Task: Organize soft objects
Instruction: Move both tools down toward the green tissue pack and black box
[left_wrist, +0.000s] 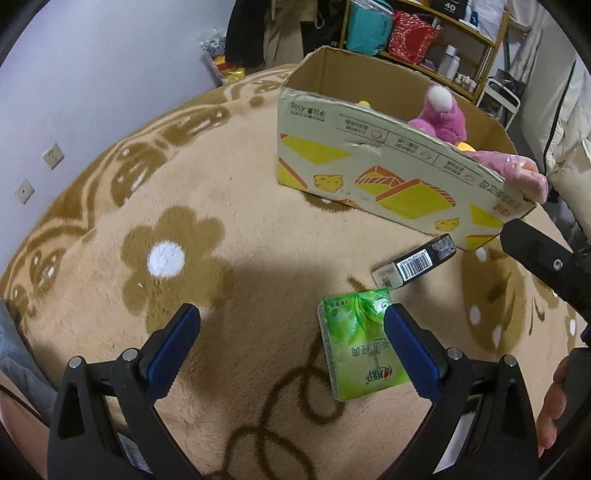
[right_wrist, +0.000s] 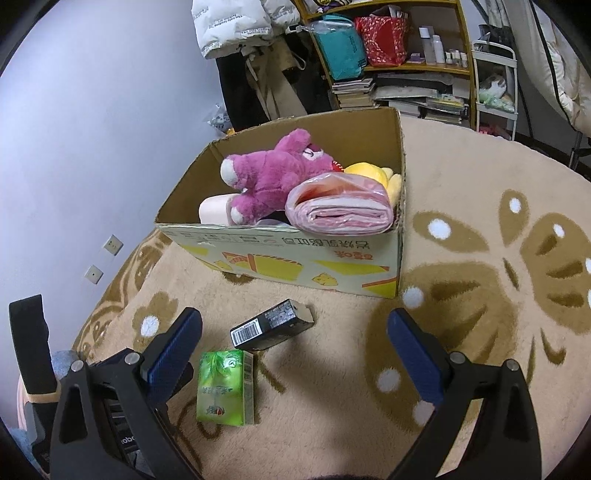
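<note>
A green tissue pack (left_wrist: 360, 343) (right_wrist: 226, 387) lies flat on the beige rug. My left gripper (left_wrist: 291, 314) hovers open above the rug, its right finger over the pack's edge. A black carton with a barcode (left_wrist: 415, 263) (right_wrist: 271, 325) lies just beyond the pack. Behind it stands an open cardboard box (left_wrist: 369, 173) (right_wrist: 280, 254) holding a pink plush bear (right_wrist: 269, 173) (left_wrist: 443, 114), a yellow plush (right_wrist: 373, 173) and a rolled pink cloth in plastic (right_wrist: 340, 206) (left_wrist: 517, 170). My right gripper (right_wrist: 295, 317) is open, with nothing between its fingers, above the rug in front of the box.
The rug (right_wrist: 461, 332) has brown flower and butterfly patterns. Wooden shelves (right_wrist: 399, 66) with books, bags and bottles stand behind the box, next to hanging coats (right_wrist: 236, 26). A white wall with sockets (left_wrist: 53, 155) runs along the left. A hand (left_wrist: 552, 402) shows at the right edge.
</note>
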